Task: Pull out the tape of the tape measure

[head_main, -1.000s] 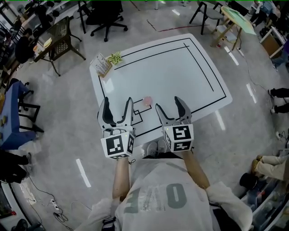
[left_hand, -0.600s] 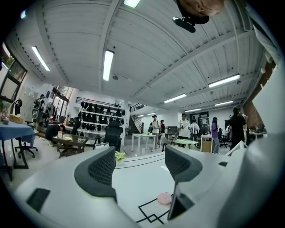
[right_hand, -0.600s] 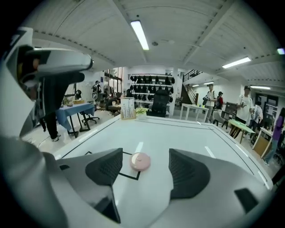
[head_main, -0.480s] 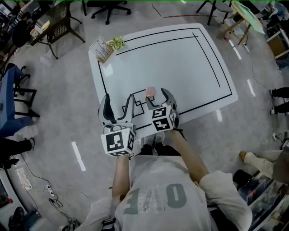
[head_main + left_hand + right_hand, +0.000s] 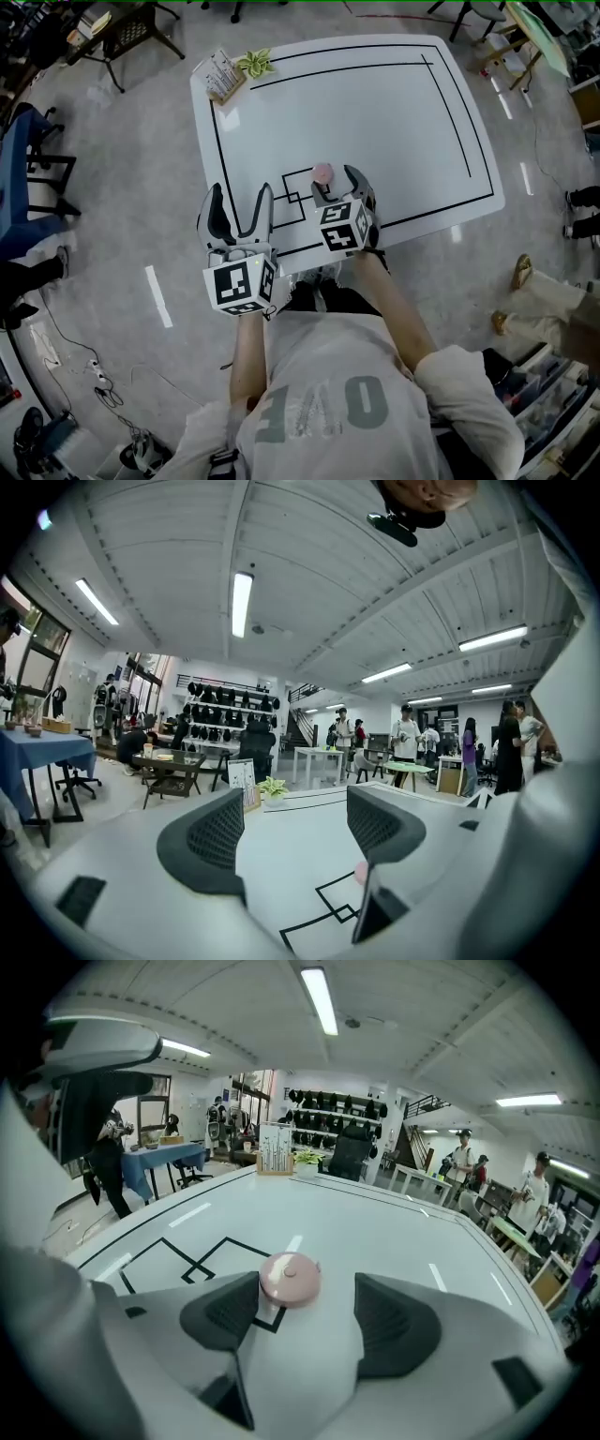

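Observation:
A small round pink tape measure (image 5: 322,172) lies flat on the white table (image 5: 375,103), by black taped squares near the front edge. My right gripper (image 5: 337,186) is open and low over the table, its jaws just short of the tape measure. In the right gripper view the tape measure (image 5: 290,1279) sits right ahead of the jaws, closer to the left jaw, and the gripper (image 5: 305,1314) holds nothing. My left gripper (image 5: 240,197) is open and empty, left of the right one at the table's front edge. The left gripper view shows only a sliver of the tape measure (image 5: 360,873).
A card stand (image 5: 222,75) and a small green plant (image 5: 255,63) stand at the table's far left corner. A black taped rectangle (image 5: 450,103) runs round the tabletop. Chairs and a blue table (image 5: 19,187) stand on the floor to the left.
My right gripper has moved forward and left across the table edge until its jaws reached the tape measure. The left gripper has stayed roughly where it was, still open.

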`<state>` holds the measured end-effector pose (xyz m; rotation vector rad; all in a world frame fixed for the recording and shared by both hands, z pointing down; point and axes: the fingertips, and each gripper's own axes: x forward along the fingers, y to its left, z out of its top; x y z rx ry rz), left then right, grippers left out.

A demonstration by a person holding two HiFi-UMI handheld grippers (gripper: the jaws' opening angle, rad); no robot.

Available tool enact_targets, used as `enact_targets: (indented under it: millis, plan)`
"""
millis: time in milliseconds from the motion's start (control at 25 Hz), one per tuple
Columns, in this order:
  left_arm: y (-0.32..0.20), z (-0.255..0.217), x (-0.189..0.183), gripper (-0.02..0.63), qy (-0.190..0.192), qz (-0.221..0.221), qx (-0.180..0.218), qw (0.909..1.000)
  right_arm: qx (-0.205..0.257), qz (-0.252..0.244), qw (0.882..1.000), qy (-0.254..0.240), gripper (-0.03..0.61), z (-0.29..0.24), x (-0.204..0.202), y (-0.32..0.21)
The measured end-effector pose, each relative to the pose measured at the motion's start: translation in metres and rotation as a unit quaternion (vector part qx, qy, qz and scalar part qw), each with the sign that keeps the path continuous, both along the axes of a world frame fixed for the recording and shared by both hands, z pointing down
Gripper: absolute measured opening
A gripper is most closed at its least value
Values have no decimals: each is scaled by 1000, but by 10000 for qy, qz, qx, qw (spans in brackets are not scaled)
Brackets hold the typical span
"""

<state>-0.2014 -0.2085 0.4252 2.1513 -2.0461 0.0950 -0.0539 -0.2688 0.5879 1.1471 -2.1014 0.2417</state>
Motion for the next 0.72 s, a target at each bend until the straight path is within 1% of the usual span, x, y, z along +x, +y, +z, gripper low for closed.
enact_targets:
  millis: [120, 200, 280, 360, 520, 640, 720]
  plan:
    - [-2, -1, -3, 322, 48, -54, 34, 10000, -50, 183, 9998, -35, 311, -1, 16, 4]
    - [-4, 1, -1, 322, 62, -51, 12, 10000, -28, 392, 9992, 17, 311, -2, 35, 6]
    - [-6, 3, 4, 322, 81, -11, -22, 10000, -78, 643, 9979, -51, 311, -1, 55, 8]
    - [-7, 4, 8, 322, 79, 35, -38, 10000, -140, 725, 9971, -160, 311, -1, 62, 11]
    - [-9, 4, 13, 322, 63, 95, -35, 9999, -217, 572, 9973, -418, 311, -4, 40, 15]
    - [-9, 3, 14, 322, 33, 106, -49, 9999, -386, 837, 9922, -838, 311, -4, 20, 9]
    - [-9, 4, 12, 322, 9, 88, -79, 9999, -493, 1079, 9880, -989, 311, -4, 10, 4]
